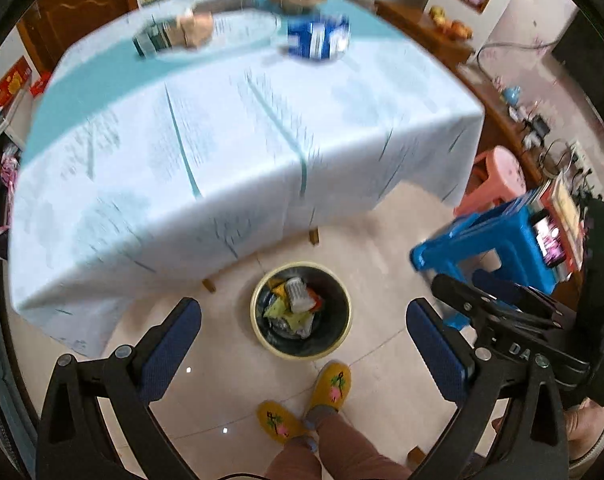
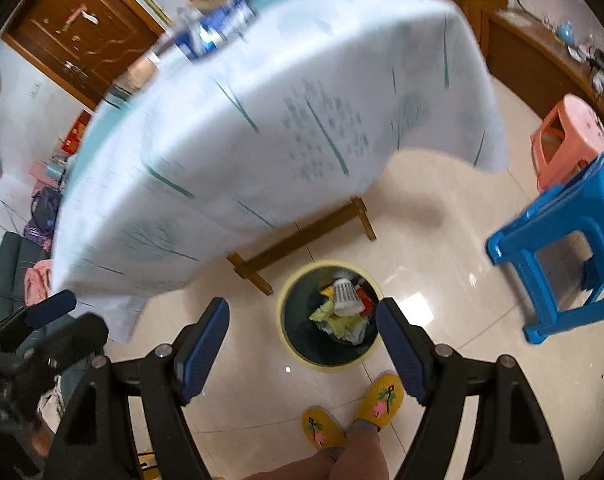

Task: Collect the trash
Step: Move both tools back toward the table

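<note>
A round yellow-rimmed trash bin (image 1: 301, 309) stands on the floor by the table, holding several wrappers and a white ribbed cup; it also shows in the right wrist view (image 2: 330, 316). My left gripper (image 1: 303, 316) is open and empty above the bin. My right gripper (image 2: 303, 322) is open and empty above it too. On the table's far side lie a blue-and-white package (image 1: 318, 38), a brown crumpled paper (image 1: 196, 30) and a dark box (image 1: 152, 40). The blue package (image 2: 216, 26) is blurred in the right wrist view.
The table wears a pale blue cloth (image 1: 222, 140) that hangs low. A blue plastic stool (image 2: 557, 248) and a pink stool (image 2: 567, 140) stand to the right. The person's yellow slippers (image 1: 331, 384) are next to the bin. A wooden sideboard (image 1: 501, 112) runs along the right.
</note>
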A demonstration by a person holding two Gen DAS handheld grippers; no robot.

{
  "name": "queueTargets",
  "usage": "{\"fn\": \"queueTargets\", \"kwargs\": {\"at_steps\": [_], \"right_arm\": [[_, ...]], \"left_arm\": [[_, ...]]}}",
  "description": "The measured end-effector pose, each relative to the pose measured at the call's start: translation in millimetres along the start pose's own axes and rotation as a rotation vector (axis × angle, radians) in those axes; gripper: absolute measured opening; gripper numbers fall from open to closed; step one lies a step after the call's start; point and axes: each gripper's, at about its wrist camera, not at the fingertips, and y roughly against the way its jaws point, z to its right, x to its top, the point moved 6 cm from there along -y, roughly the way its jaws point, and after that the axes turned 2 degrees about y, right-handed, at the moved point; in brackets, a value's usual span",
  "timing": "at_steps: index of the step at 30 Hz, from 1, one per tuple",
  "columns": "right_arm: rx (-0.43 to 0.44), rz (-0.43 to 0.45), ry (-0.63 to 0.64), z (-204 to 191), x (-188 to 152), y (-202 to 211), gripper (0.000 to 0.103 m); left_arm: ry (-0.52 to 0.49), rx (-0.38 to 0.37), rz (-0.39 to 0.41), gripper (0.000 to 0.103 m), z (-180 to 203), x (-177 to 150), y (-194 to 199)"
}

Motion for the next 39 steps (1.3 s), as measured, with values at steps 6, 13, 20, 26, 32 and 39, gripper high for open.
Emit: {"fn": "queueTargets", "kwargs": {"at_steps": [6,13,20,26,32,39], "right_arm": [[0.036,0.085,0.055,-20.3,31.2,55.6,0.076],[0.078,0.122,0.127,-43.0,64.6,83.1,0.076],[0.132,0.119,0.170,-59.8,95.8,83.4,0.076],[0.160,0.128,0.179,-76.3,124.2,76.9,0.076],[0.159,0.112,0.151,-88.7,152.0,58.1,0.076],[0.084,0.101,0.054,-91.9,187.9,24.9,0.077]], "left_arm": [[-0.013,0.005,0.102,0.102,3.3,32.8,55.2],[0.000,0.100,0.195,0.100,-8.3,59.9,100.4],[0.074,0.160,0.236,0.100,-34.2,78.1,123.3],[0.031,0.212,0.232,0.100,-56.8,97.5,126.2],[-0.077,0.254,0.221,0.100,-85.7,145.2,114.6],[-0.285,0.220,0.163,0.100,-109.1,230.2,68.3]]}}
